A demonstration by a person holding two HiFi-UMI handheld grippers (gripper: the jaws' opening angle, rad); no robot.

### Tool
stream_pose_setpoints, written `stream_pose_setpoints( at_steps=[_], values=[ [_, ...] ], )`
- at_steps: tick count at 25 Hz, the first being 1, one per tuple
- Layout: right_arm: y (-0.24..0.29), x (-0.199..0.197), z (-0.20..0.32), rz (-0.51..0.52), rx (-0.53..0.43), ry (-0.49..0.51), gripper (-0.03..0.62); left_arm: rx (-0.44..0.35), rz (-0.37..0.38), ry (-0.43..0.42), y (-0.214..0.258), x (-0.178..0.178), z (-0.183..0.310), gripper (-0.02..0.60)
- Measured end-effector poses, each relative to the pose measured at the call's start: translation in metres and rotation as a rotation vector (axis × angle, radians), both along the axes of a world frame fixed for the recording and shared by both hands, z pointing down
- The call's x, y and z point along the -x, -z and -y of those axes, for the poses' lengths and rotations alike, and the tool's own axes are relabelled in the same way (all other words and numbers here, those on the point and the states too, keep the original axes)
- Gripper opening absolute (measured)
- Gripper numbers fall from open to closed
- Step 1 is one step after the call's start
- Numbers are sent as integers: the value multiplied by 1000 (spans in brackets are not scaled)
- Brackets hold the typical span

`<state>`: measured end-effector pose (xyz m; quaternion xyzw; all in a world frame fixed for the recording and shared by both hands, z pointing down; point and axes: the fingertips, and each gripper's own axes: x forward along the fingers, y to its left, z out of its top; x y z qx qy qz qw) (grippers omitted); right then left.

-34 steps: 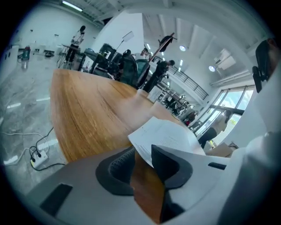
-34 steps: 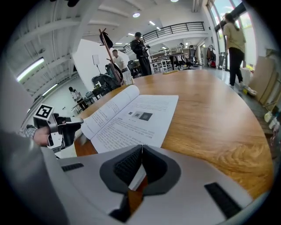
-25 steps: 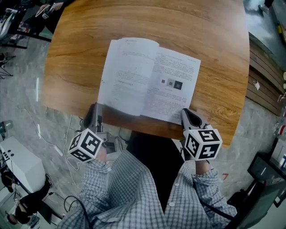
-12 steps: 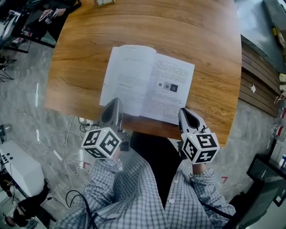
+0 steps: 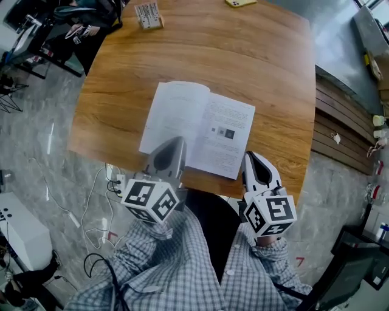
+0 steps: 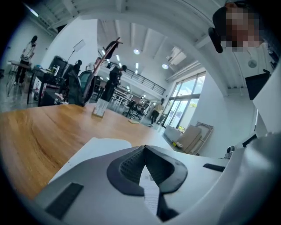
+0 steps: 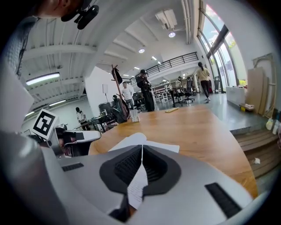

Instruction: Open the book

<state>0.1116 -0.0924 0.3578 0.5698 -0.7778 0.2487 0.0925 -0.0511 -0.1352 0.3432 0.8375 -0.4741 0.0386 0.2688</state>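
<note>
Both grippers are held low in front of the body, with the checked sleeves point(image 5: 182, 258) tucked in and the marker cubes point(image 5: 151, 200) turned up toward the head camera. The left gripper point(image 5: 175, 141) is angled forward and a little to the right, tipped slightly down. In its own view the fingers point(image 6: 131, 165) are seen pressed together at the tips. Same deal for the right gripper point(image 5: 250, 155): it's pointed forward and slightly down, with the fingers shut tip to tip. In each gripper view a sliver of printed page is glimpsed through the slit behind the closed tips.

The book point(image 5: 182, 115) is laid open and flat on the desk point(image 5: 255, 67). The left fingers are hung over its near left corner, so most of the book is spread ahead of them and off to their right. The right fingers are parked just beside the near right corner, with the pages ahead and to their left. A small card stand point(image 5: 149, 15) is set well beyond both pairs of fingers, at the desk's far edge.
</note>
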Motion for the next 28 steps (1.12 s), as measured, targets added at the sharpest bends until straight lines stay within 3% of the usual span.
stream_pose_setpoints(
  at_steps=[4,12,17,28],
  values=[
    [20,-1,3,-1,-53,-11,23,-49,-17,-74,28,-17,-4,9],
    [70,-5,5,-29,-196,2,23,-157,-23,-134,69,-35,-9,9],
    [100,-6,-1,33,-254,-12,23,-202,-9,-149,91,-43,-15,9],
    [145,-6,-1,15,-378,20,22,-279,-36,-164,126,-54,-25,9]
  ],
)
